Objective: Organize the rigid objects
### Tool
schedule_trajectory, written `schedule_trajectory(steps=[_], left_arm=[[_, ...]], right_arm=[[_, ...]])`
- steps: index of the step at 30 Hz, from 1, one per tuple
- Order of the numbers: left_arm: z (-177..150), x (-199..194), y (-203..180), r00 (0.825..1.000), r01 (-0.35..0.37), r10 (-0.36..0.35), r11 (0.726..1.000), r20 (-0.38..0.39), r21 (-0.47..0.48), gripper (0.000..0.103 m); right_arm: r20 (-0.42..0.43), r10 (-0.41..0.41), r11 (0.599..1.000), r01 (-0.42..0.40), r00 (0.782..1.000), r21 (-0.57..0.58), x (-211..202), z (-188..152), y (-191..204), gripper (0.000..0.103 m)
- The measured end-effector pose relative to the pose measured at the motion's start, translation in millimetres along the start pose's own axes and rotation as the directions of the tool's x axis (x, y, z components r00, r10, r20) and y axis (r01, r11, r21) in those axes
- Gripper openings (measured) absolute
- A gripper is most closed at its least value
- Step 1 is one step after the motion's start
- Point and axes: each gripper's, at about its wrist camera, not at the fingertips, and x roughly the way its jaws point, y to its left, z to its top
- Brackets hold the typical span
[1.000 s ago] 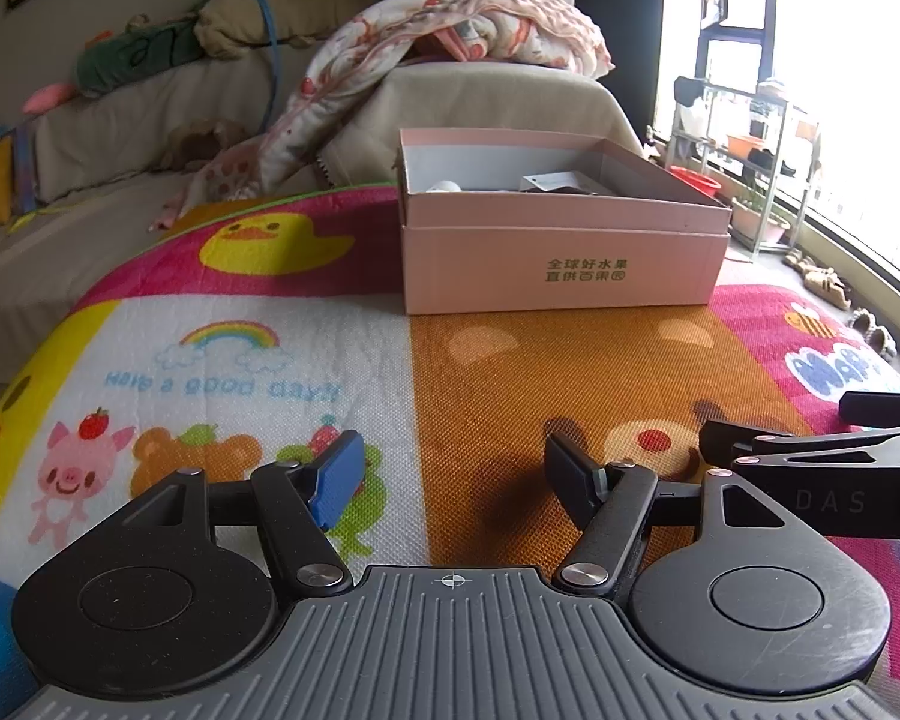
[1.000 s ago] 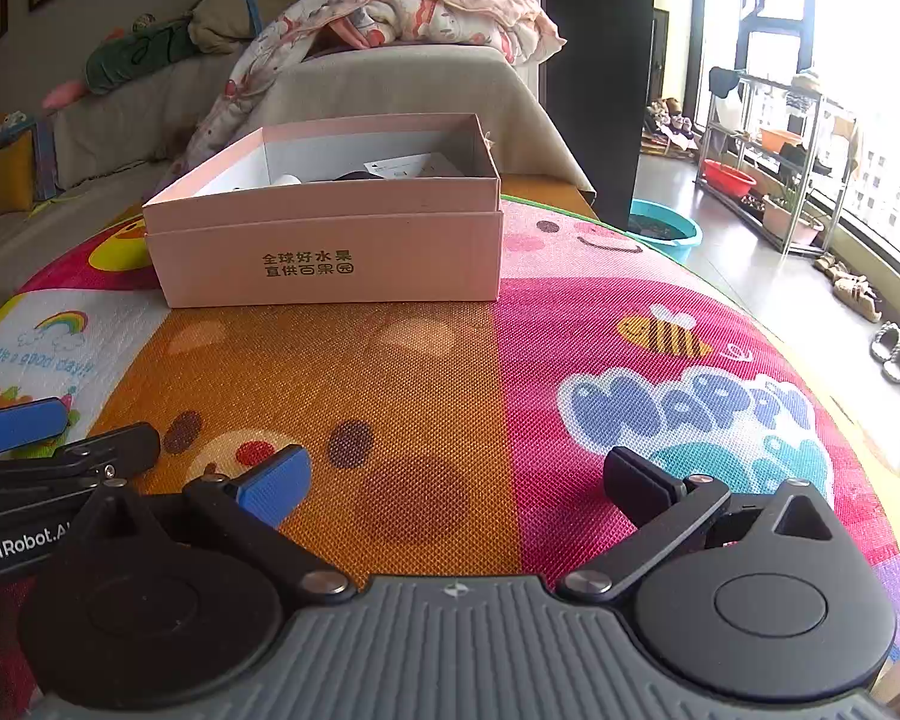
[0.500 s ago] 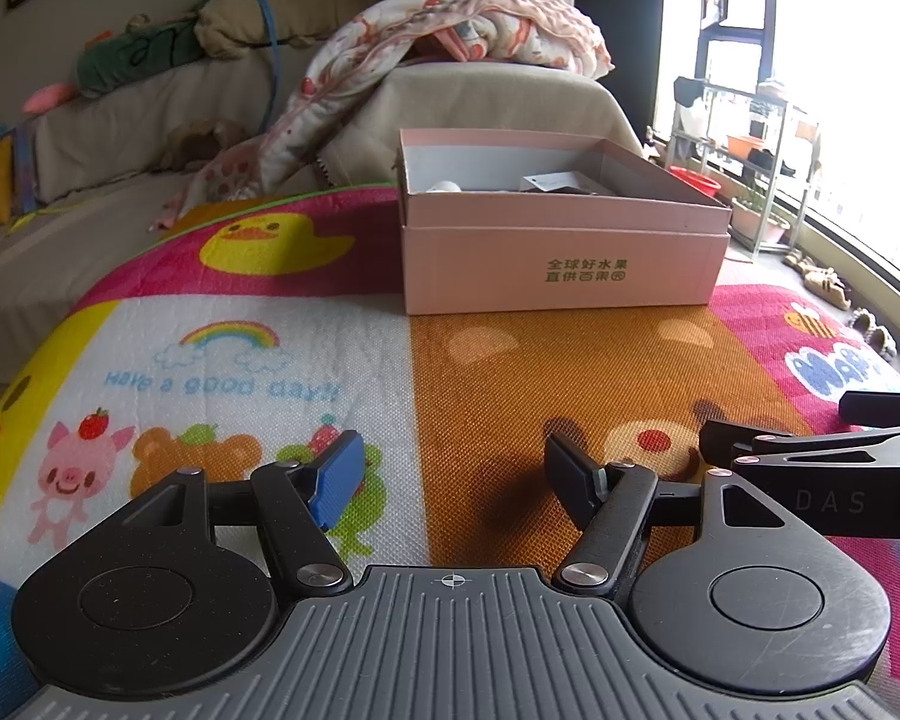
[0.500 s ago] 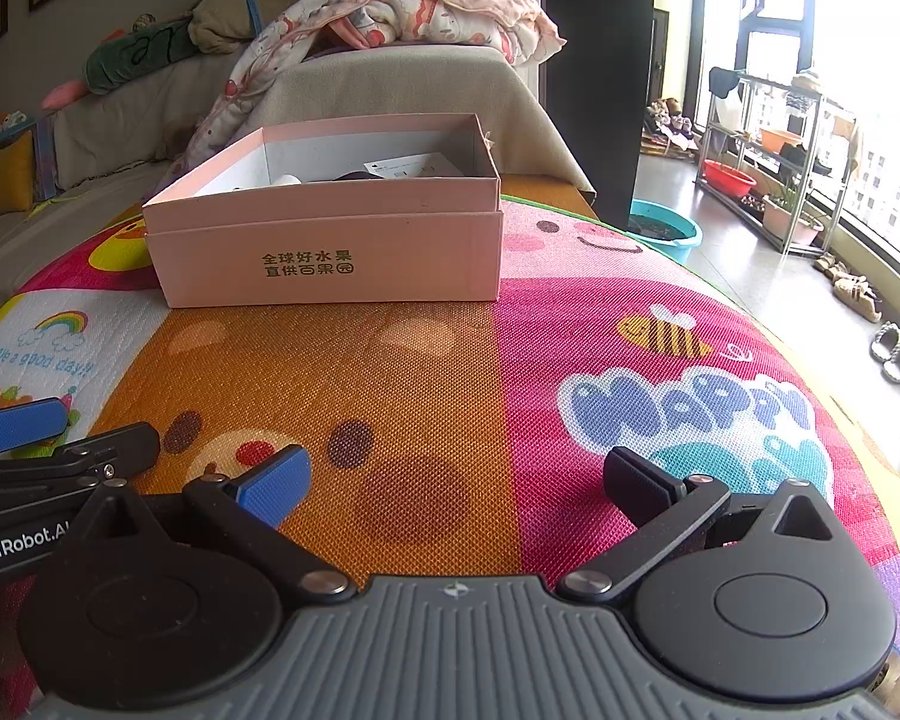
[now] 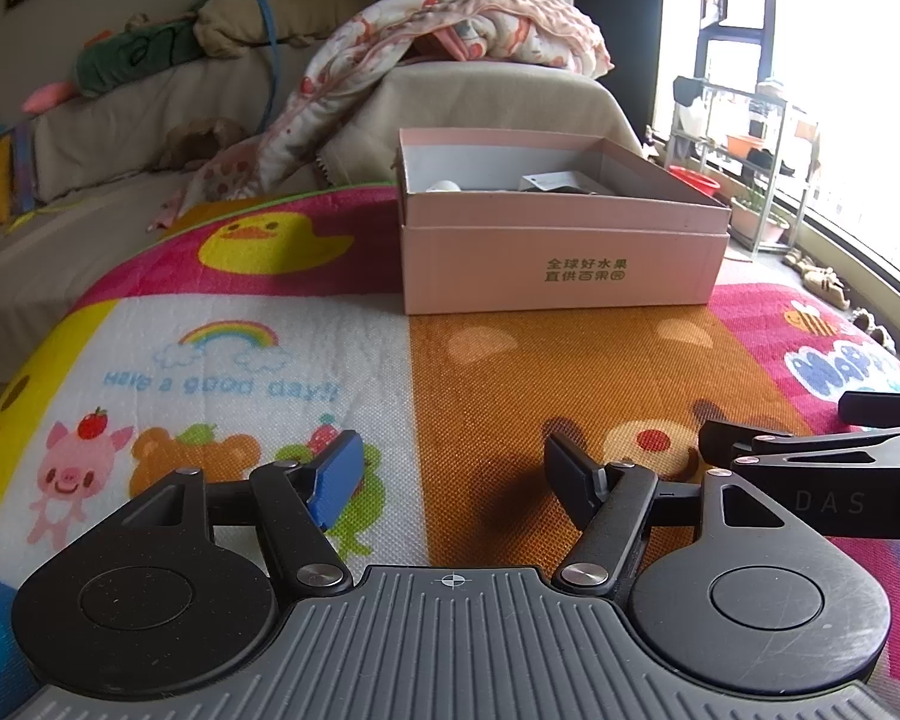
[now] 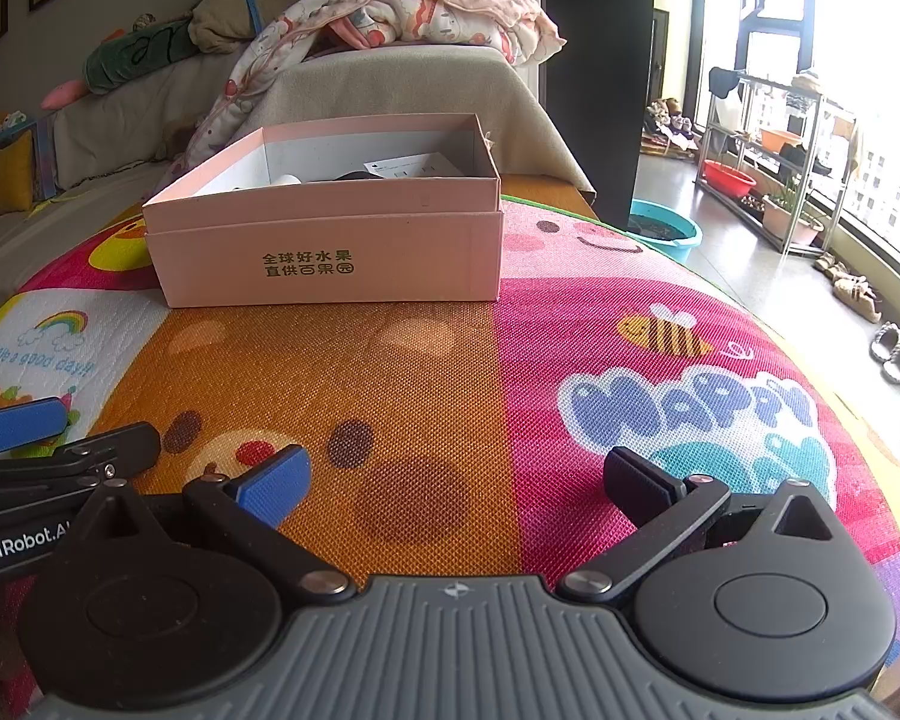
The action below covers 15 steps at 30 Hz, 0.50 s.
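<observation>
An open pink cardboard box (image 5: 561, 264) stands at the far side of a colourful cartoon play mat (image 5: 258, 360); it also shows in the right wrist view (image 6: 330, 258). Inside it I see a white round item (image 5: 443, 185) and a white card over a dark object (image 6: 411, 166); the rest is hidden by the box walls. My left gripper (image 5: 450, 480) is open and empty, low over the mat. My right gripper (image 6: 456, 483) is open and empty beside it. Each gripper shows at the edge of the other's view.
A covered sofa (image 5: 150, 120) with blankets and soft toys stands behind the mat. On the right are a metal rack (image 6: 774, 168), a blue basin (image 6: 666, 234), a red basin (image 6: 729, 177) and slippers (image 6: 897, 354) on the floor by the window.
</observation>
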Motion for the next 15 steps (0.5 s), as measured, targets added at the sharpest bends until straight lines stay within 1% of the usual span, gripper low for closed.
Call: schedule_trajectory(steps=[15], left_arm=[[-0.2,-0.1,0.7,1.000,0.000,0.000,1.000,-0.001,-0.001,0.073]], right_arm=[[0.000,0.000,1.000,0.000,1.000,-0.001,0.0,0.2,-0.2,0.103]])
